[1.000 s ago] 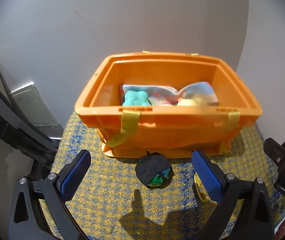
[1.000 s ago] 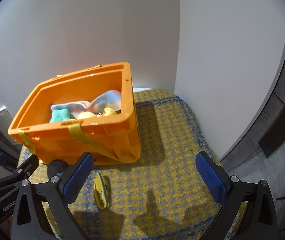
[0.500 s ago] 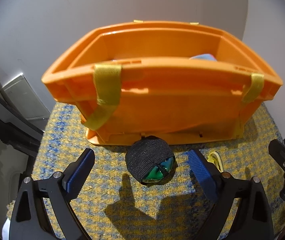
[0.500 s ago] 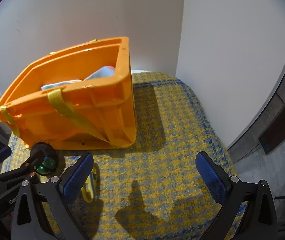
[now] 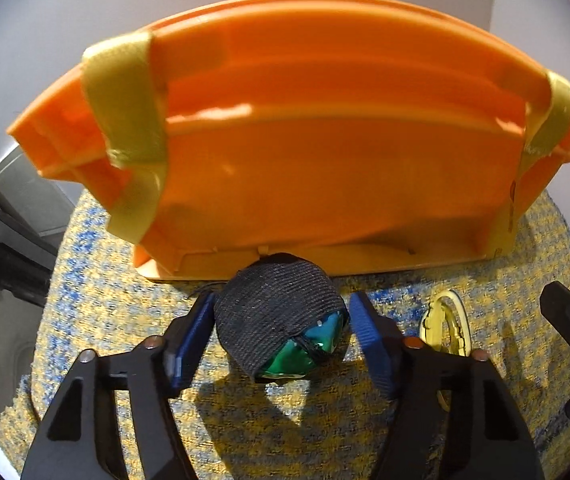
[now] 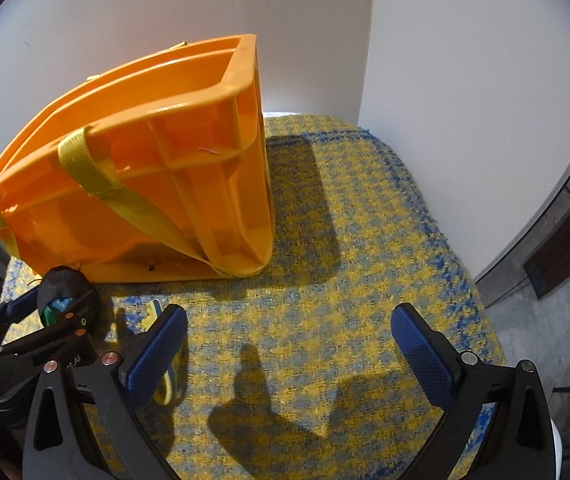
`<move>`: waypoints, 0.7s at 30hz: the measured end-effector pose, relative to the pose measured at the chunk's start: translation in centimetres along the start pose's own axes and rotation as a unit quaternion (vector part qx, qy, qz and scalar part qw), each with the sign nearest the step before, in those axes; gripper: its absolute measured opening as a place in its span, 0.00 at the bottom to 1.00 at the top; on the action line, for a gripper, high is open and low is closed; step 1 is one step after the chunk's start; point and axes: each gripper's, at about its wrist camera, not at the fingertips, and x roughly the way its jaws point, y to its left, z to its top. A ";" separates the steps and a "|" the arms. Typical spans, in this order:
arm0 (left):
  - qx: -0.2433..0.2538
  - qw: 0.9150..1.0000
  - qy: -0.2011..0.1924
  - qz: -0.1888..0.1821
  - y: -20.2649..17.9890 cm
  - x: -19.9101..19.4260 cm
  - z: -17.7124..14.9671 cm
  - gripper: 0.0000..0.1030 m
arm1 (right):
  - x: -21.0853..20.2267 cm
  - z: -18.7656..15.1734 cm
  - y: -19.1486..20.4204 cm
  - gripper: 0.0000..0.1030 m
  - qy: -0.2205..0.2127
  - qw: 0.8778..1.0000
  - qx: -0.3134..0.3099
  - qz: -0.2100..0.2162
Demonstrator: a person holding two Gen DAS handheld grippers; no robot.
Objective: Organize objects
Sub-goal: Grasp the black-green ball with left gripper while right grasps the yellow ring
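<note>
A dark ball [image 5: 281, 316] is flanked closely by the left tool [image 5: 281, 332], just before the orange crate [image 5: 325, 160]; contact cannot be told. The right tool [image 6: 289, 352] is held spread above the yellow-blue surface [image 6: 345, 260].

Orange crate [image 5: 325, 168] with yellow straps [image 5: 125, 92]; black-and-green ball [image 5: 281, 320]; yellow-and-blue houndstooth mat [image 6: 345, 280]; blue gripper pads [image 6: 419, 360].

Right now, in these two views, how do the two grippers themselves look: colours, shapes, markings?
The left gripper and the right gripper look alike: black angular frames with triangular cut-outs, silver and copper-coloured screw heads, and two fingers with blue textured pads. In the right wrist view the left gripper carries small white lettering, too small to read.
</note>
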 end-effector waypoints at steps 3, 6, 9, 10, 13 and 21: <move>0.000 1.000 -0.006 0.000 0.0 -0.1 -0.2 0.61 | 0.3 -0.1 0.0 0.99 0.001 1.000 0.009 -0.003; -0.009 1.000 -0.008 0.005 0.5 -0.4 -0.5 0.61 | 0.4 -0.1 0.3 0.99 0.001 1.000 0.007 -0.003; -0.018 1.000 -0.006 0.003 1.1 -0.9 -0.9 0.61 | 0.1 -0.1 0.9 0.99 -0.003 1.000 0.005 -0.003; -0.020 1.000 -0.007 0.003 1.3 -1.2 -1.1 0.61 | 0.1 -0.1 1.1 0.99 -0.004 1.000 0.004 -0.002; -0.023 1.000 -0.010 0.008 2.0 -1.9 -1.5 0.61 | 0.0 -0.3 2.0 0.99 -0.007 1.000 -0.004 -0.007; -0.045 0.998 -0.010 0.032 5.2 -3.8 -3.2 0.61 | 0.5 -0.6 4.7 0.99 -0.019 0.999 -0.023 0.031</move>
